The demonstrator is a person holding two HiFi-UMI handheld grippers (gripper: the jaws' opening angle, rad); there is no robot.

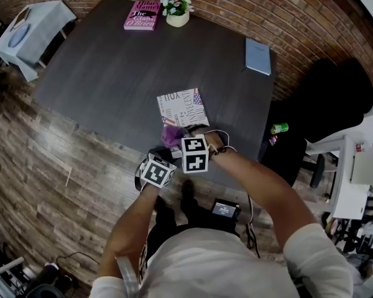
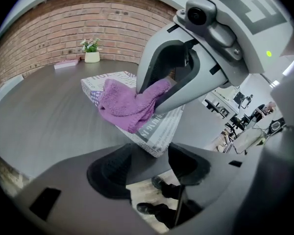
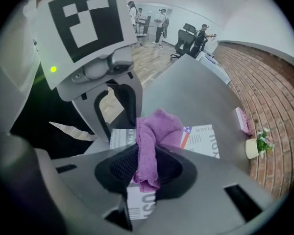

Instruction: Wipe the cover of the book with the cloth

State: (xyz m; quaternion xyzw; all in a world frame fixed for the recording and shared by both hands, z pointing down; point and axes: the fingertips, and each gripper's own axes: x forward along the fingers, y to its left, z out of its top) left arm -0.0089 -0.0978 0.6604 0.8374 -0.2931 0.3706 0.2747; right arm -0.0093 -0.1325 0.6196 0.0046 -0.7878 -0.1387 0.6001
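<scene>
A book with a newsprint-pattern cover [image 1: 182, 106] lies flat near the front edge of the dark table [image 1: 112, 73]. My right gripper [image 3: 147, 169] is shut on a purple cloth [image 3: 154, 131], which hangs between its pads and rests bunched on the book's near part [image 2: 162, 126]. In the left gripper view the cloth [image 2: 125, 104] sits on the cover under the right gripper's fingers [image 2: 179, 94]. My left gripper [image 2: 149, 168] stands at the book's near corner with its pads apart. The floor shows through the gap between them.
At the table's far edge lie a pink book [image 1: 142, 14] and a white flower pot [image 1: 177, 12]. A grey-blue book [image 1: 258, 56] lies at the right. A black chair [image 1: 336, 98] and a green can [image 1: 280, 128] are off the right edge.
</scene>
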